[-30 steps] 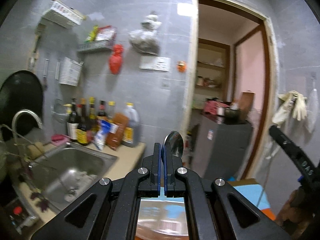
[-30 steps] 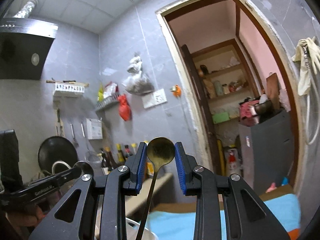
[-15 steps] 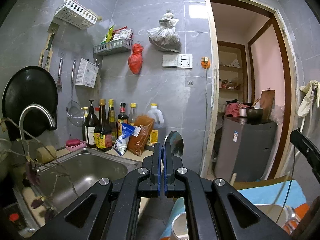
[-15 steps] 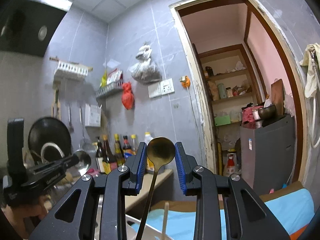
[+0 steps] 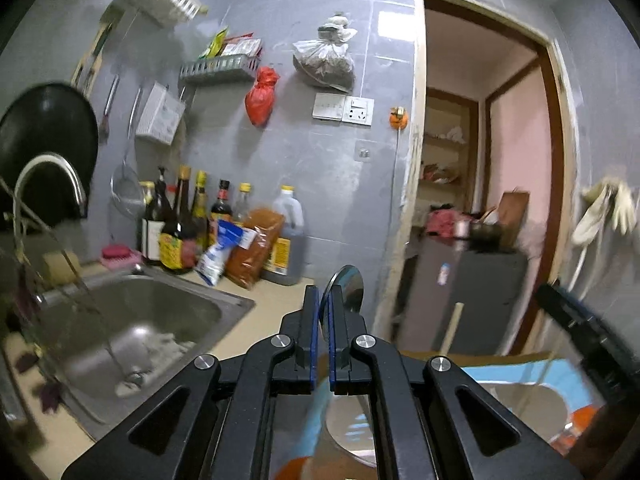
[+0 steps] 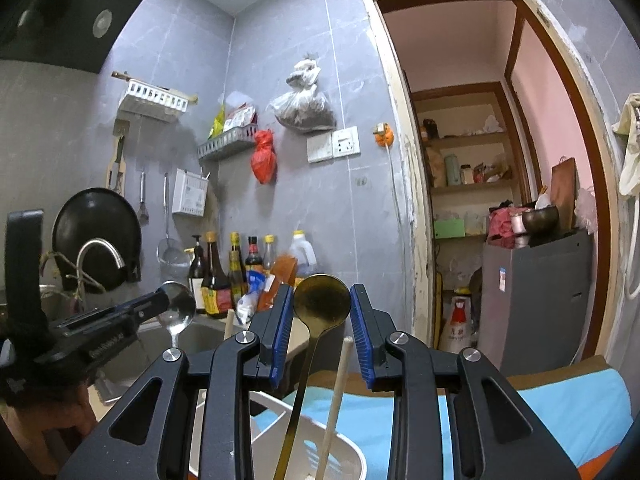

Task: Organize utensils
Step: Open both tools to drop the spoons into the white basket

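2 spoons are in play, 1 per tool. The left gripper [image 5: 323, 334] is clamped nearly flat on a silver spoon [image 5: 347, 289], bowl edge-on between the pads and poking past the tips. The right gripper [image 6: 321, 322] pinches a gold spoon [image 6: 322, 305] across its bowl, its thin handle hanging down into a white holder [image 6: 352, 454] beside a wooden chopstick [image 6: 334, 404]. Both spoons look light, rigid and slick, so a hold on the curved bowl seems likely to slip or swivel; the neck would probably grip better.
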### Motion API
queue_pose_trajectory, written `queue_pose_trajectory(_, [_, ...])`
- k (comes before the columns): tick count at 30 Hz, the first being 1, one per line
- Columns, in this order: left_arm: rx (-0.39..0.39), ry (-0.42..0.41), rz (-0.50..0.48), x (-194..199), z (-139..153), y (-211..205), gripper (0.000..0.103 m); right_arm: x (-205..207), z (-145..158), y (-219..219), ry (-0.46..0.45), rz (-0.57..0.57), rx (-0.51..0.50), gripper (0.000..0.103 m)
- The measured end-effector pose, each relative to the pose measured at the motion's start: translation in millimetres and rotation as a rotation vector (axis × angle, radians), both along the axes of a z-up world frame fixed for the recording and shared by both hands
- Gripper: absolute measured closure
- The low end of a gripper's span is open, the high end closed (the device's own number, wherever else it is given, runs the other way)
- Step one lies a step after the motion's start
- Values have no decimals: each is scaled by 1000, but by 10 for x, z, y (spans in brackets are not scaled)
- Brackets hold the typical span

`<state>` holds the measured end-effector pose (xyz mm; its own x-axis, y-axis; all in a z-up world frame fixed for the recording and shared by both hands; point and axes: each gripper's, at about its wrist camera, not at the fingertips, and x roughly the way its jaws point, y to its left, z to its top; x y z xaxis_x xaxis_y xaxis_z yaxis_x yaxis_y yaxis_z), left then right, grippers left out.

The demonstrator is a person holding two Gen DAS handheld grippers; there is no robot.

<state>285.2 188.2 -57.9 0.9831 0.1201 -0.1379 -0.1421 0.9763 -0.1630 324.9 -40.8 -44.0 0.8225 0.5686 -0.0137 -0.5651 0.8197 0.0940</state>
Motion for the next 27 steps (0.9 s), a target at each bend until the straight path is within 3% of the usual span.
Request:
queue_pose_trajectory(10, [-89,13,-119,-164,262,-65,91,-58,150,-88,30,28,25,68])
queue_pose_trajectory(17, [-122,-1,-163,-291,512,-240,70,-111,457,-342,42,24,64,45])
queue_pose_trajectory(19, [-132,2,-173,-303,595,-315,62,-136,550,-455,42,12,69,43])
queue_pose_trajectory(21, [-140,-5,-182,-327,675,-401,44,-165,640,-576,37,-9,68,34])
queue_pose_trajectory(25, [-143,-16,-193,-370,837,-636,25,-238,779,-853,26,-54,63,22])
queue_pose_trajectory(27, [-140,-18,-181,-384,894,-764,9,-278,829,-985,20,-77,53,18])
